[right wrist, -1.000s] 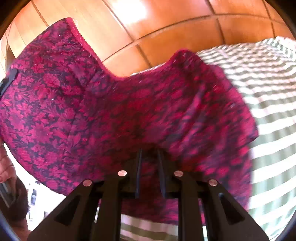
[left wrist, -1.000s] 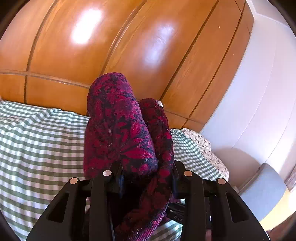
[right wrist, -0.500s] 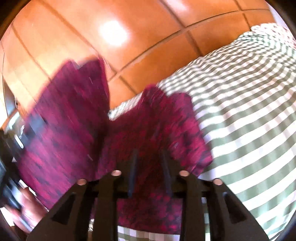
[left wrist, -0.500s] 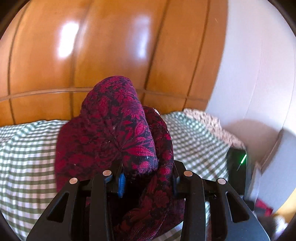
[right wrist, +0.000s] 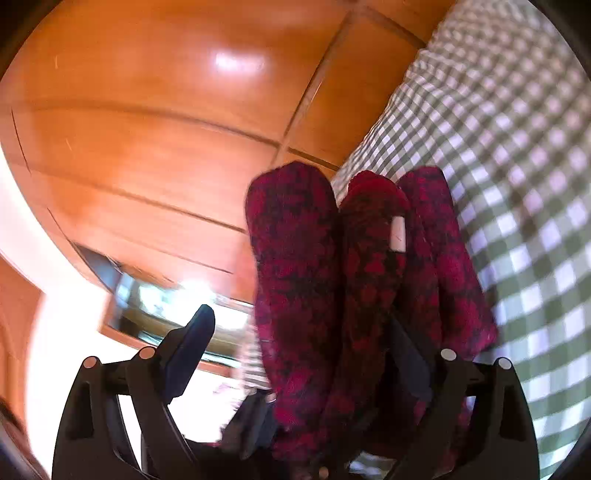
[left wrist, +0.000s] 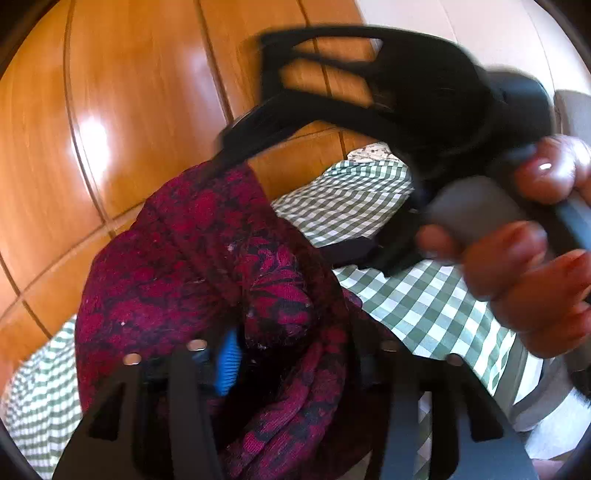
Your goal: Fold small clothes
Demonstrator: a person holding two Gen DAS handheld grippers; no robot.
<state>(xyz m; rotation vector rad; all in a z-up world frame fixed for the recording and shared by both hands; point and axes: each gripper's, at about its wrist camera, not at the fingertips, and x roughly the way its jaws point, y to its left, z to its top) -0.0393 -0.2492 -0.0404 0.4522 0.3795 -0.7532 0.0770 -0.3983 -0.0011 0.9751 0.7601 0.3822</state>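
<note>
A small dark red floral garment [left wrist: 207,266] is bunched between the fingers of my left gripper [left wrist: 291,350], which is shut on it above the green checked bed cover [left wrist: 417,295]. The right gripper [left wrist: 332,110] shows in the left wrist view, blurred, its tips at the garment's top edge, a hand [left wrist: 528,251] on its handle. In the right wrist view my right gripper [right wrist: 306,332] has its jaws spread wide, with folds of the garment [right wrist: 332,266] hanging between them, a white label showing.
A glossy wooden wardrobe [left wrist: 129,110] stands behind the bed. A white wall [left wrist: 461,22] is at the upper right. The checked cover [right wrist: 517,147] fills the right of the right wrist view.
My right gripper has opened its jaws and swung close to the left gripper. The spread garment has gathered into narrow hanging folds. My left gripper keeps its hold.
</note>
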